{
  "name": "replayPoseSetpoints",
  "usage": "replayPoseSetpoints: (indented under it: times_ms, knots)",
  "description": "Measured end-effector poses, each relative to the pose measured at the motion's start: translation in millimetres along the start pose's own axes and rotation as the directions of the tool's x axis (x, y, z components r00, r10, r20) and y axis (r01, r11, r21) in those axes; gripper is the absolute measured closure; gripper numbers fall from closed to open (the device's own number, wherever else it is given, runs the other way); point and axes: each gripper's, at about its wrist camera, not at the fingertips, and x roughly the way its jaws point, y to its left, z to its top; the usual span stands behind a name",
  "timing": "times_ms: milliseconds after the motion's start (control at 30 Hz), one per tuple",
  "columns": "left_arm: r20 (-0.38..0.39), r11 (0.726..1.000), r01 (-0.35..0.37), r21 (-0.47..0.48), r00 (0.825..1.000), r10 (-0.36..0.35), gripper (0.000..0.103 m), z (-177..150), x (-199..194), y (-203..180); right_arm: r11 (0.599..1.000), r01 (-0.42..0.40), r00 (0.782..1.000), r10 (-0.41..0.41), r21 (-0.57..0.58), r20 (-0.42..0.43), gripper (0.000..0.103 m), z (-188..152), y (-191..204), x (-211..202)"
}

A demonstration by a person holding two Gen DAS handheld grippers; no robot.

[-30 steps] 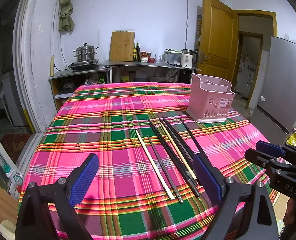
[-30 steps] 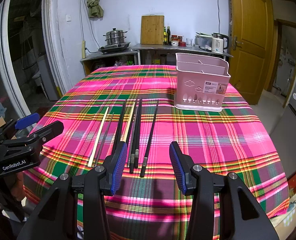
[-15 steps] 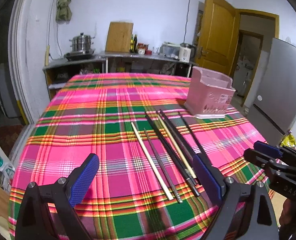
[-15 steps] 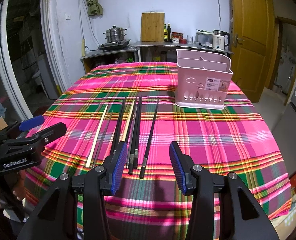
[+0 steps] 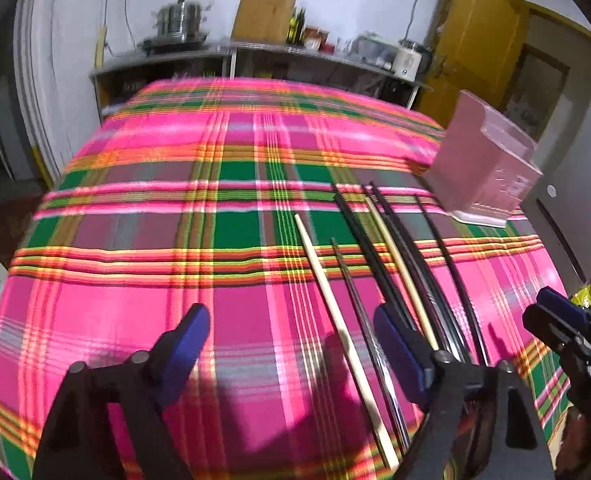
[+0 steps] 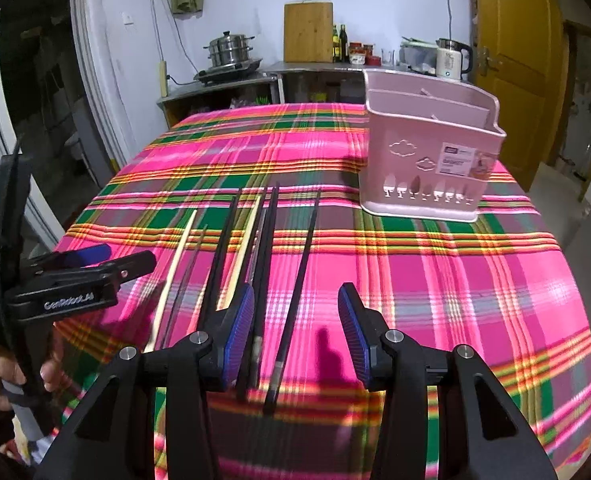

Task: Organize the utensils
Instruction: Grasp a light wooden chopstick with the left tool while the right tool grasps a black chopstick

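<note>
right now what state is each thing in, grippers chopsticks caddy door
left gripper: jaws closing, nothing pressed between the pads
right gripper: open, holding nothing, black chopstick lying under the gap
chopsticks: all lying flat on the tablecloth, none lifted
pink caddy: upright, no chopsticks seen inside
yellow door: standing open

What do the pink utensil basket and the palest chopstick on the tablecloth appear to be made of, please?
The pink utensil basket looks like moulded plastic, smooth, with cut-out tree and cloud shapes. The palest chopstick looks like bamboo or light wood, matte cream; plastic cannot be ruled out.
</note>
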Motion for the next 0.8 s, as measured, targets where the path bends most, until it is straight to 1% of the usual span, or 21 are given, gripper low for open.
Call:
replayPoseSetpoints:
  times_ms: [67, 133, 267, 300, 400, 600, 667, 733, 800]
  knots:
    - [-0.032, 1.000, -0.010, -0.004, 0.999, 0.010, 0.028, 6, 14, 2, 1.000, -0.002, 1.000, 0.002, 0.002, -0.011, 0.058, 6, -2, 11]
    - [-0.056, 1.000, -0.004, -0.012, 0.998, 0.004, 0.034, 10, 22, 3, 1.000, -0.005, 1.000, 0.005, 0.004, -0.017, 0.058, 10, -3, 19]
    - [-0.057, 1.000, -0.012, -0.010, 0.998, 0.011, 0.038, 19, 32, 2, 1.000, -0.007, 1.000, 0.007, 0.012, -0.029, 0.058, 19, -6, 37]
    - [-0.059, 1.000, -0.010, -0.010, 0.998, 0.010, 0.041, 22, 35, 1, 1.000, -0.009, 0.999, 0.009, 0.015, -0.035, 0.059, 21, -8, 41]
    - [-0.059, 1.000, -0.019, 0.001, 0.998, 0.019, 0.047, 28, 40, -2, 1.000, -0.009, 0.998, 0.010, 0.022, -0.059, 0.063, 28, -10, 56]
    - [-0.042, 0.999, -0.043, 0.032, 0.998, 0.044, 0.050, 31, 45, -10, 1.000, -0.004, 0.994, 0.007, 0.021, -0.105, 0.069, 38, -14, 82]
    - [-0.039, 0.998, -0.053, 0.043, 0.998, 0.055, 0.051, 31, 47, -13, 1.000, -0.005, 0.992, 0.008, 0.021, -0.130, 0.072, 41, -15, 91]
    - [-0.039, 0.996, -0.067, 0.062, 0.997, 0.070, 0.052, 31, 47, -15, 1.000, -0.006, 0.988, 0.009, 0.018, -0.152, 0.073, 42, -15, 99]
    - [-0.040, 0.992, -0.082, 0.092, 0.996, 0.086, 0.053, 32, 49, -19, 1.000, -0.002, 0.988, 0.003, 0.009, -0.153, 0.073, 44, -14, 105]
